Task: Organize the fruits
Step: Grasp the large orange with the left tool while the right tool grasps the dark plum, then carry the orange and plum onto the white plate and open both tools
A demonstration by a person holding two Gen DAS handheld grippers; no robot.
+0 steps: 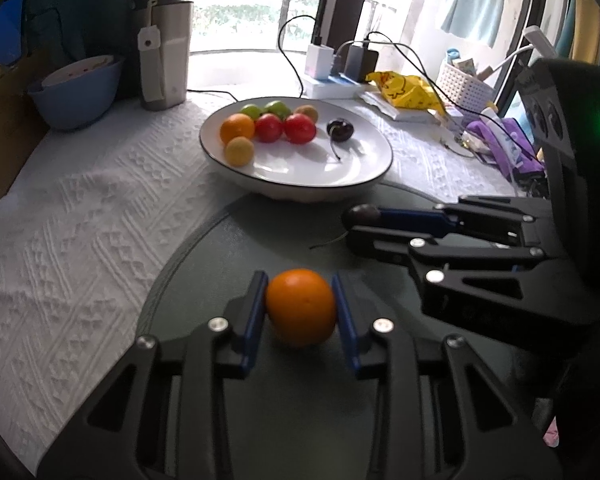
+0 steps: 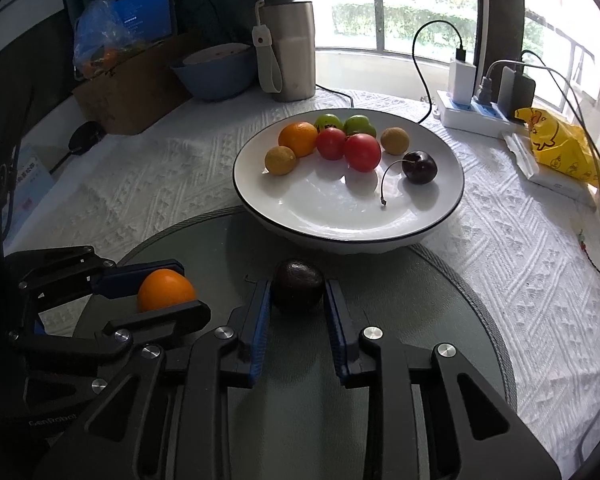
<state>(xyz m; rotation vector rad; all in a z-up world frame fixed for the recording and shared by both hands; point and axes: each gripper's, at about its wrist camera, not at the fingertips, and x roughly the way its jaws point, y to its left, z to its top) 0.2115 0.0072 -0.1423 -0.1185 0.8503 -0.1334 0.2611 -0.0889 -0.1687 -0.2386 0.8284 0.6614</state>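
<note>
Fruits lie in 2 places: 2 on the dark round mat (image 2: 440,320) nearest the cameras, the rest in the white shallow bowl with a dark rim (image 1: 364,176) beyond it. On the mat, the left gripper (image 1: 301,309) has its blue pads pinching a small round orange (image 1: 301,307) from both sides, the fruit resting on the mat. Just beside it, the right gripper (image 2: 298,291) has its jaws closed on a dark, nearly black cherry (image 2: 298,290); a thin stem shows by this fruit in the left wrist view.

Behind the mat, touching its far edge, the bowl stands on the white textured tablecloth (image 2: 520,264). It holds 1 orange (image 2: 298,138), 2 small yellow-brown round fruits (image 2: 281,160), 2 red tomato-like fruits (image 2: 362,152), 2 green fruits (image 2: 359,125) and 1 dark cherry with a curved stem (image 2: 420,167), the cherry set a little apart from the cluster.

Farther back stand a steel tumbler with a strap (image 2: 290,46), a blue bowl (image 2: 212,72), a white power strip with chargers (image 2: 476,114) and a yellow plastic bag (image 2: 556,148).
</note>
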